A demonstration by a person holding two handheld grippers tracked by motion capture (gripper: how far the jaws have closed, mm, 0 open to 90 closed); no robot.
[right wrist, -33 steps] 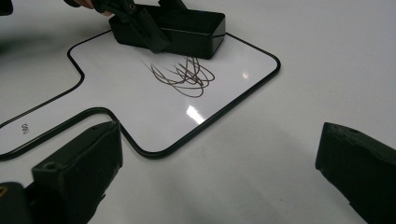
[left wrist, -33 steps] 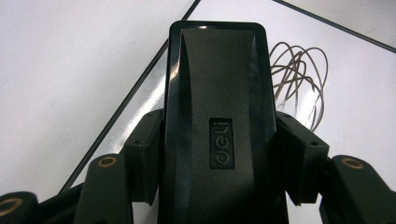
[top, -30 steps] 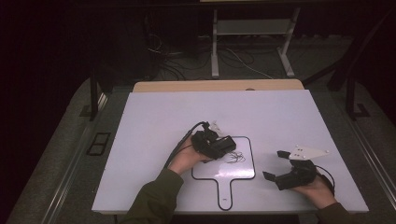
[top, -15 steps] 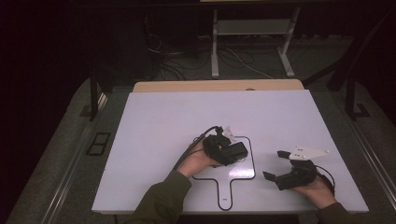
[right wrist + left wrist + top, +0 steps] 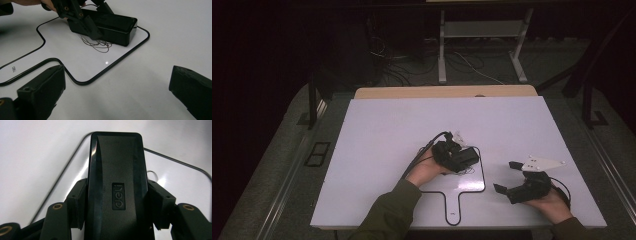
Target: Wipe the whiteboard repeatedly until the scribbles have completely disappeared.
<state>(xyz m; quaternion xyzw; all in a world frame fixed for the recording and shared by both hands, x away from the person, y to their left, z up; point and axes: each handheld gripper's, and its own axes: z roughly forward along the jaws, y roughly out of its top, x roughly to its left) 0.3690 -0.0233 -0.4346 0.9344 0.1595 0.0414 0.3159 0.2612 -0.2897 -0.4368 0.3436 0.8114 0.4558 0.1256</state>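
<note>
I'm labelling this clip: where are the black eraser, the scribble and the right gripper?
black eraser (image 5: 117,25), right gripper view, its long side face.
scribble (image 5: 98,46), right gripper view, the middle loops.
right gripper (image 5: 508,177), high view, between its open jaws.

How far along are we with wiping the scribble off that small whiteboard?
Done: the left tool is shut on the black eraser, which sits on the paddle-shaped whiteboard. In hand: the eraser rests at the scribble's edge. Left: the thin looping marks remain beside it, so most wiping lies ahead. The right tool waits open on the table.
</note>
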